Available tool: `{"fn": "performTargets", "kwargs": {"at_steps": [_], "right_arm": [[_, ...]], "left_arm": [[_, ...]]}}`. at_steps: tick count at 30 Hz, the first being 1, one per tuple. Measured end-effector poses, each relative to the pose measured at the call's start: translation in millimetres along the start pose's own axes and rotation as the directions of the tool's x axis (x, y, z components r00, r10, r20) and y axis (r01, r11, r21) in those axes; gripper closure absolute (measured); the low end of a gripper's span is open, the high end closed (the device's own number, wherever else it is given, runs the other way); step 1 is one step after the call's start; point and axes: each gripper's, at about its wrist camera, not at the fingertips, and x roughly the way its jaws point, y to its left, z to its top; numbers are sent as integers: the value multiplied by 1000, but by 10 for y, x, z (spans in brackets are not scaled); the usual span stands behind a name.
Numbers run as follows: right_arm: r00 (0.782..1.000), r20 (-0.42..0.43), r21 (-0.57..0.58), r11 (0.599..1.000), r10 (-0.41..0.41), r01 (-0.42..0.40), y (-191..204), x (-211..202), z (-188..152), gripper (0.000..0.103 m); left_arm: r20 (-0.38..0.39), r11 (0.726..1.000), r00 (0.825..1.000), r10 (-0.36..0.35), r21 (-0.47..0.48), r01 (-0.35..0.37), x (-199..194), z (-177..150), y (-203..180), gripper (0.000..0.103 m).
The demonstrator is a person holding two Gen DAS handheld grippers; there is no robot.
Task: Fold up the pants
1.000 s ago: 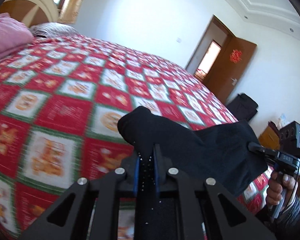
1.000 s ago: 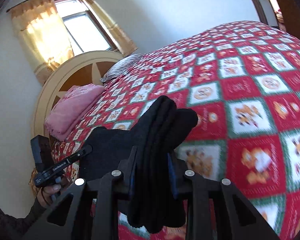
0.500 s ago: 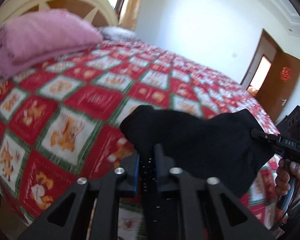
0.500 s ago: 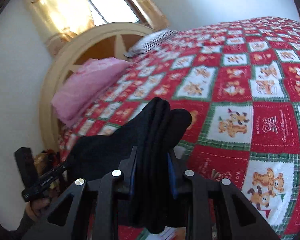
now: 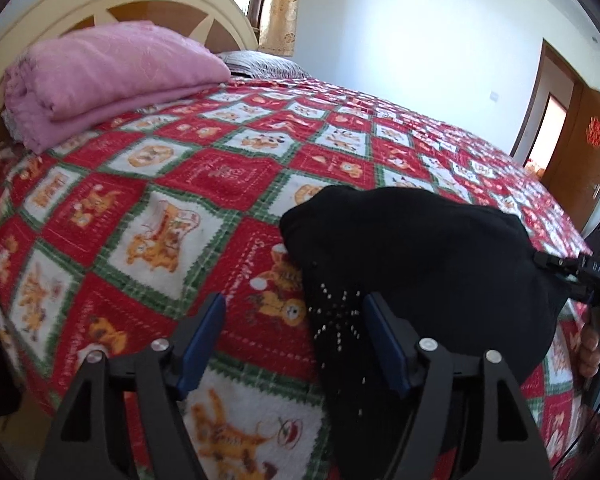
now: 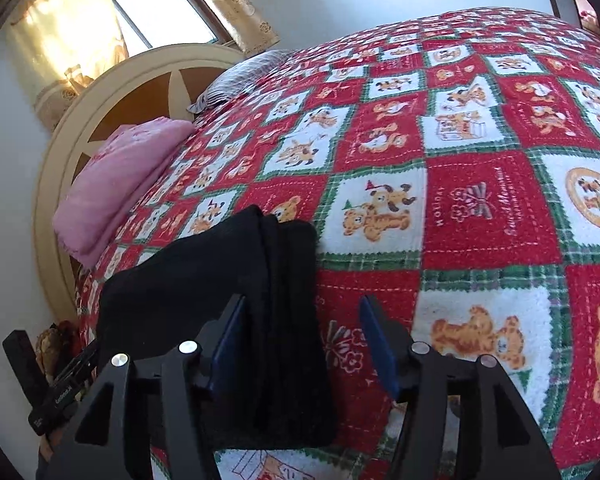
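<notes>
1. The folded black pants lie on the bed near its near edge, on the red checked cover, a flat stack of several layers.
2. The right tongs stand apart, having just been opening. The pants' right end sits between the pads, against the left one, but nothing presses on it.
3. The left tongs are also apart, just opened. The pants lie to their right, with only the edge of the cloth reaching between the pads, near the right pad; the left pad is over bare cover.
4. The stack's long axis runs across, from one tongs to the other, so each has one end.
5. Both seem equally near. I judge the fold finished and set down; backing straight out looks like all that remains.
</notes>
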Motion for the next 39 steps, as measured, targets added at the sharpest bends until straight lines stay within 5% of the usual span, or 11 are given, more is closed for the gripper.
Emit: {"fn": "performTargets", "kwargs": {"at_steps": [4,16,26,39], "right_arm": [[999,40,18,999,-28,27,-78,-187,-55,42],[979,134,-7,988,-151,153,-122,-1145,-359,42],[964,243,-140,979,-112,149,413,-1963,-611,36],[941,333,-287,943,-67,169,1020,-2318,-722,34]], "left_arm": [[20,998,999,34,56,-35,-166,2,-96,29],[53,993,998,-23,117,17,-636,27,-450,29],[87,988,994,-67,145,54,-1053,83,-641,29],[143,982,986,-81,180,54,-1362,120,-781,24]]}}
